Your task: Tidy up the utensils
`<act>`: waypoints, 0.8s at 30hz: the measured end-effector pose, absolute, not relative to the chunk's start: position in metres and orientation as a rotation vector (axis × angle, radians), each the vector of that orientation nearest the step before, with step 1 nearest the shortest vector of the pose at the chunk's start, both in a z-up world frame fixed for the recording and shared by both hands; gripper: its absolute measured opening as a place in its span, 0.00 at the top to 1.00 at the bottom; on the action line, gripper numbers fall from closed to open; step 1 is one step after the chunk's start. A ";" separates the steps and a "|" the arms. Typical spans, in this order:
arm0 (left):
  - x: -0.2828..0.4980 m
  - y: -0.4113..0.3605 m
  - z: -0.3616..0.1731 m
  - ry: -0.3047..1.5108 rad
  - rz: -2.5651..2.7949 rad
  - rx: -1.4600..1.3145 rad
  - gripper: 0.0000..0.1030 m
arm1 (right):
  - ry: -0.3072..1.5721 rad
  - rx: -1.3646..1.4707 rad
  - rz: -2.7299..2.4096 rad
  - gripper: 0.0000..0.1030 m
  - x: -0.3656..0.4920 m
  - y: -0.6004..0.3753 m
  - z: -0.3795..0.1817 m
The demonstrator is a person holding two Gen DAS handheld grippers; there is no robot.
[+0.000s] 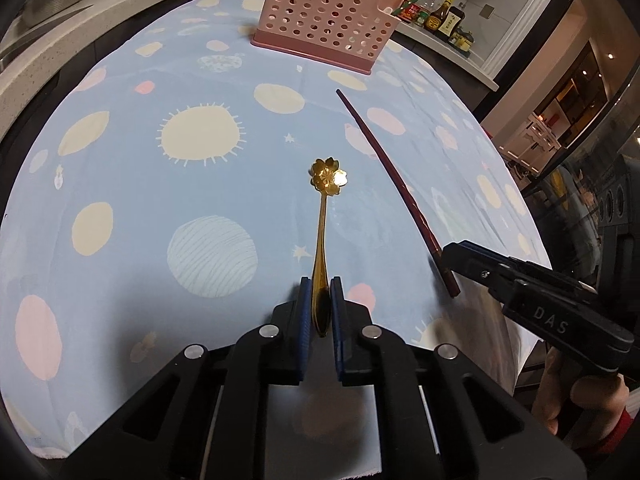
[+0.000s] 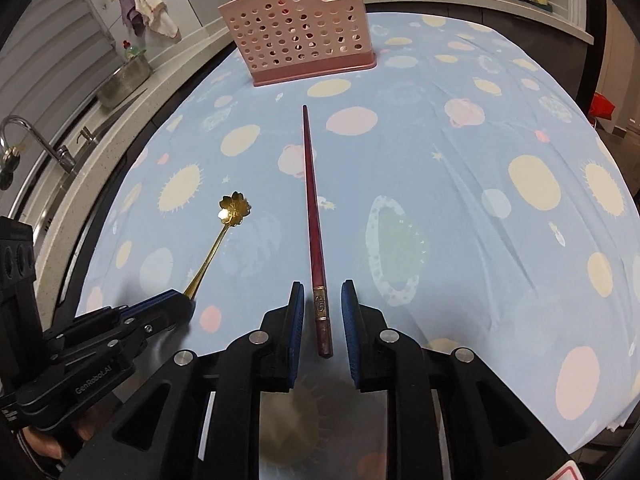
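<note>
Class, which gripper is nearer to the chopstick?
Right. The right gripper straddles the chopstick at its near end, pads not touching it. The left gripper is off to its side, shut on the spoon.

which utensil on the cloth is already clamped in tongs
The gold flower-bowl spoon: the left tongs pinch its handle. The dark red chopstick only lies between the right tongs, whose pads stand clear of it.

Ahead of the grippers a light blue tablecloth (image 2: 460, 168) with planets and suns covers the table. Far left, a pale counter (image 2: 120, 120) carries a faucet (image 2: 32, 136) and metal bowl (image 2: 124, 78). Sauce bottles (image 1: 440, 16) line the far right counter.
</note>
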State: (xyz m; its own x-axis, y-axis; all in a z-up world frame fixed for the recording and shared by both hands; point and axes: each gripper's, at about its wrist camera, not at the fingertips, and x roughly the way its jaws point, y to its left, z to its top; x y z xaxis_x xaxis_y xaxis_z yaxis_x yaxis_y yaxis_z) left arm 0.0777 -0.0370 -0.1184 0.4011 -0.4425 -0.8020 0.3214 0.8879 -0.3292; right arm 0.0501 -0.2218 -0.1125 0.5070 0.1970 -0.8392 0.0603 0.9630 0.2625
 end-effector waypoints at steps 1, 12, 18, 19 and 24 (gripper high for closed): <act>0.077 -0.037 -0.118 1.054 -0.484 -0.131 0.91 | 1.045 0.268 0.080 0.81 0.050 -0.221 -0.115; 0.071 -0.039 -0.099 1.011 -0.496 -0.123 0.99 | 1.027 0.232 0.067 0.93 0.046 -0.222 -0.119; 0.070 -0.039 -0.101 1.015 -0.488 -0.111 0.99 | 1.013 0.246 0.070 0.93 0.042 -0.223 -0.113; 0.070 -0.038 -0.099 1.013 -0.487 -0.112 0.99 | 1.004 0.250 0.070 0.93 0.041 -0.224 -0.110; 0.072 -0.037 -0.079 0.974 -0.486 -0.113 0.99 | 0.927 0.259 0.061 0.93 0.039 -0.228 -0.081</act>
State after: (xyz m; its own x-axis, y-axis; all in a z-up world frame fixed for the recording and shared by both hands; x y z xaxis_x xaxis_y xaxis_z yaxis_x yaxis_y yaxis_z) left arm 0.0724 -0.0367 -0.0793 0.4642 -0.4441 -0.7663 0.3444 0.8876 -0.3058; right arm 0.0388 -0.2283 -0.0809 0.6007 0.1630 -0.7827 0.0591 0.9673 0.2468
